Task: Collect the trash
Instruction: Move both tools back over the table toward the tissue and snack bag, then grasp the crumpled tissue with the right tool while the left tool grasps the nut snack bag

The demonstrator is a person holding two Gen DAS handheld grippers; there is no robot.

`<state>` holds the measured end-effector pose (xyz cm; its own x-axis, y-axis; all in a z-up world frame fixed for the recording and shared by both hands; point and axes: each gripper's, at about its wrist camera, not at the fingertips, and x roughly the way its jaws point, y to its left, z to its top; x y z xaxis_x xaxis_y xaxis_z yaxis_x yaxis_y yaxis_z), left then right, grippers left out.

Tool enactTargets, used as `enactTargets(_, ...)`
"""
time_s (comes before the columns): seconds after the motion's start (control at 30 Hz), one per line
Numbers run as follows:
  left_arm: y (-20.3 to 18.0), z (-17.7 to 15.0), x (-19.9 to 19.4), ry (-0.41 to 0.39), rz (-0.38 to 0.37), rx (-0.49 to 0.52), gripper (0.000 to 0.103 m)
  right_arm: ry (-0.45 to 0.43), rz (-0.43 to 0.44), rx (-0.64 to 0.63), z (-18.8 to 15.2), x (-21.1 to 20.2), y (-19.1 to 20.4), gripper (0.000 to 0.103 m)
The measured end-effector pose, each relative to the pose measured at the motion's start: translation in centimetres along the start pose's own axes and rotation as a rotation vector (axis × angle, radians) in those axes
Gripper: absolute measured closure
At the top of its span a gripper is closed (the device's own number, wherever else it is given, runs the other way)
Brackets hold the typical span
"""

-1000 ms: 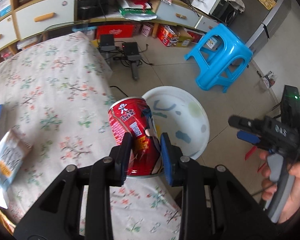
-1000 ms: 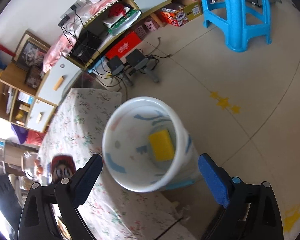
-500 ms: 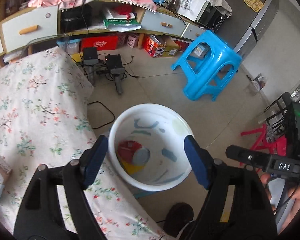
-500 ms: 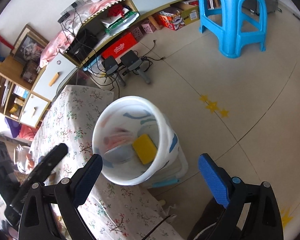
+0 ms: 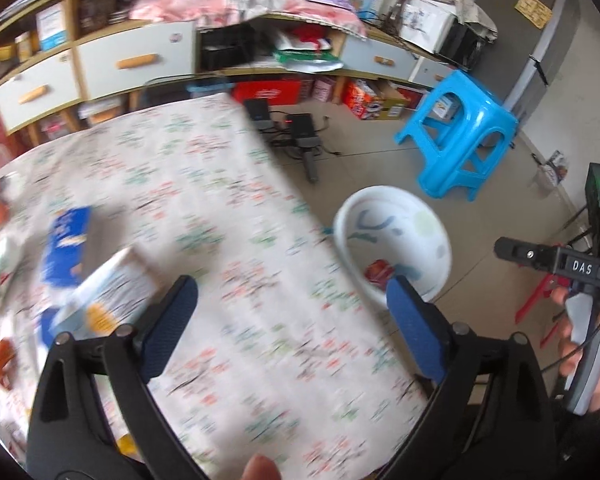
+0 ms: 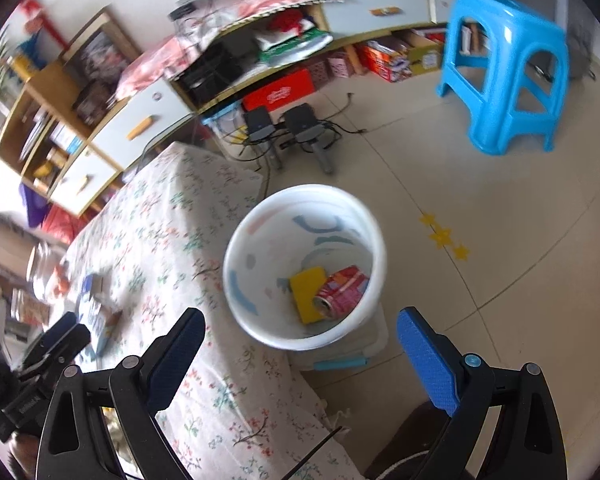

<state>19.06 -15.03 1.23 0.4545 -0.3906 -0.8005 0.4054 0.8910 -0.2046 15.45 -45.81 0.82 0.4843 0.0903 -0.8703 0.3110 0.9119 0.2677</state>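
A white bin (image 6: pixel 364 220) stands on the floor beside the table; a red can (image 6: pixel 342 290) and a yellow packet (image 6: pixel 306 292) lie in it. In the left wrist view the bin (image 5: pixel 440 236) sits to the right, with the can (image 5: pixel 378 271) inside. My left gripper (image 5: pixel 292 294) hovers over the floral tablecloth (image 5: pixel 220 208), its jaws opening wide with nothing between them. A white carton (image 5: pixel 108 292) and a blue packet (image 5: pixel 66 244) lie on the cloth to its left. My right gripper (image 6: pixel 300 334) is open and empty above the bin's near rim.
A blue plastic stool (image 6: pixel 508 68) stands on the tiled floor beyond the bin. Two black speakers (image 6: pixel 284 126) with cables sit by the low cabinet (image 6: pixel 148 120). More wrappers (image 5: pixel 2 356) lie at the table's left edge. A person's hand (image 5: pixel 596 344) holds the right gripper's handle.
The left gripper let go of the red can, which now lies in the bin. Its jaws have spread wide and it has swung left over the table. The right gripper rose and rolled a little.
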Motion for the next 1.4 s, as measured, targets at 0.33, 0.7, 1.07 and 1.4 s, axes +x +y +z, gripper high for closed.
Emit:
enactTargets(0.33, 7.7, -4.3, -4.6, -0.005, 0.173, -0.089, 0.002, 0.042, 0.049, -0.199, -3.4, 0.3, 7.8, 0.005)
enactTargets(0.7, 15.4, -10.3, -7.3, 0.066, 0.247, -0.206, 0.002, 0.130, 0.071, -0.408, -9.1, 2.7, 15.4, 0.005)
enactTargets(1.07, 20.9, -15.7, -8.5, 0.100, 0.267, -0.339, 0.002, 0.218, 0.116, -0.574, -15.0, 4.9, 21.1, 0.005)
enactTargets(1.4, 23.3, -18.0, -8.2, 0.094, 0.249, -0.416, 0.002, 0.312, 0.164, -0.707, -20.2, 7.9, 26.1, 0.005)
